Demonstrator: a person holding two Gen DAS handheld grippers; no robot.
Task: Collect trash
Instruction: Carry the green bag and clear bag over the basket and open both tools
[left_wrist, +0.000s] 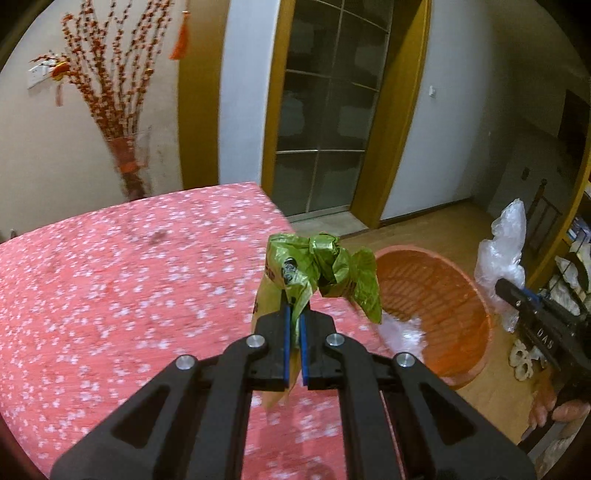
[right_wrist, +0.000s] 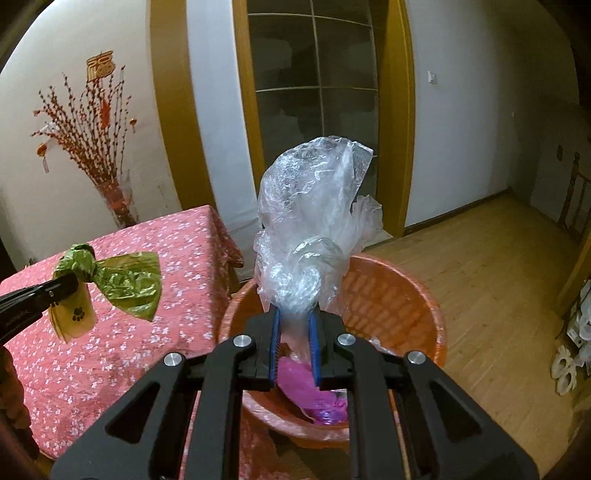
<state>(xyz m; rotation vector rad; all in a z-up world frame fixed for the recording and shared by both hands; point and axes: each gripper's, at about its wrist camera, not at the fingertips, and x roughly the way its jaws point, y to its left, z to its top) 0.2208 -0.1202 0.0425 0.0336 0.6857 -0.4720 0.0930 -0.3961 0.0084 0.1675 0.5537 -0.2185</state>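
Left hand-held gripper (left_wrist: 294, 328) clenched on a knotted green plastic bag (left_wrist: 325, 271), held above the edge of a desk (left_wrist: 110, 277) under pink flowered cloth. Right hand-held gripper (right_wrist: 294, 332) clamped on a crumpled clear plastic bag (right_wrist: 310, 221), raised over an orange basket (right_wrist: 413, 295) on the wooden floor (right_wrist: 498, 277). Pink plastic (right_wrist: 310, 387) inside the basket.

Crinkled glossy green plastic bag (left_wrist: 325, 273), clear shiny film bag (right_wrist: 310, 229), slatted orange plastic basket (right_wrist: 413, 295)
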